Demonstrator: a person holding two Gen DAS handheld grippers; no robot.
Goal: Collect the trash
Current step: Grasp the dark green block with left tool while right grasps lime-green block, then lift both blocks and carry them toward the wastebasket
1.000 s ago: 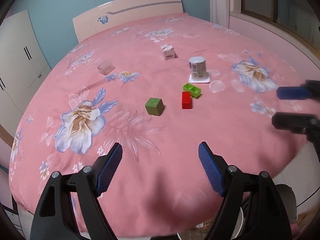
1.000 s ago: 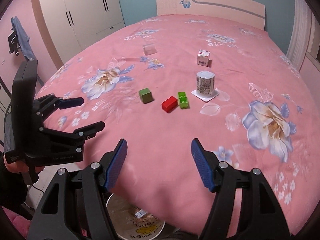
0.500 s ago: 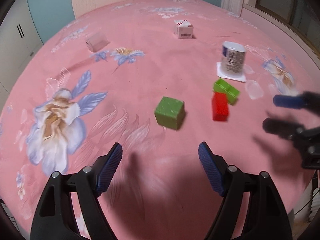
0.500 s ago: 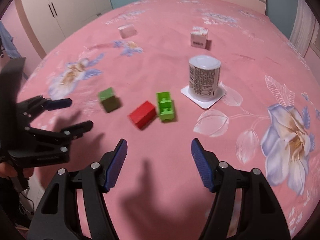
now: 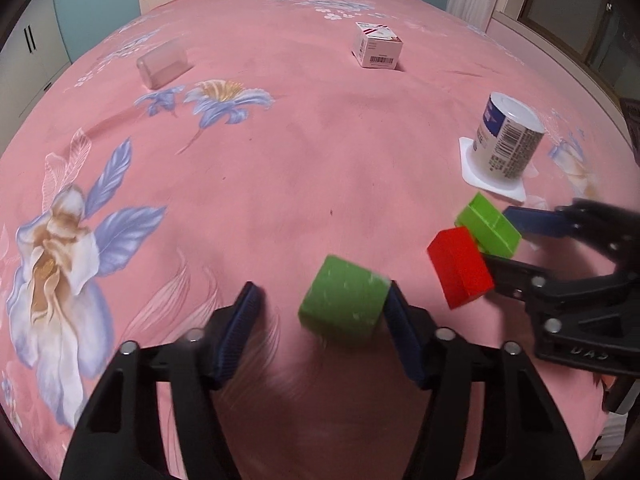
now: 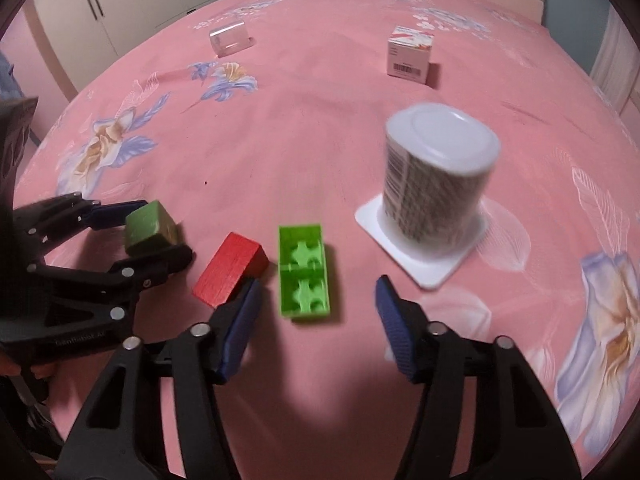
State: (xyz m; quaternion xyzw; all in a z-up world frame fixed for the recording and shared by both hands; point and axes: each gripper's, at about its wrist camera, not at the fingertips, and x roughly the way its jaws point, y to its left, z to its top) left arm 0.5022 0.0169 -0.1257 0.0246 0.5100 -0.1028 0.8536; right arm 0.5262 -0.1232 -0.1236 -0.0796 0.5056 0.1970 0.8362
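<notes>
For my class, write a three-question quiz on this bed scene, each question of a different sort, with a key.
1. True or false: the white can stands upright on a white square coaster.
2. Multiple choice: which thing sits between the fingers of the left hand-held gripper? A) red block B) green cube C) small carton
3. Fill in: the bright green tray between the fingers of the right hand-held gripper lies right beside the ___ block.

Key: 1 true. 2 B, the green cube; the jaws have just been closing around it. 3 red, the red block.
</notes>
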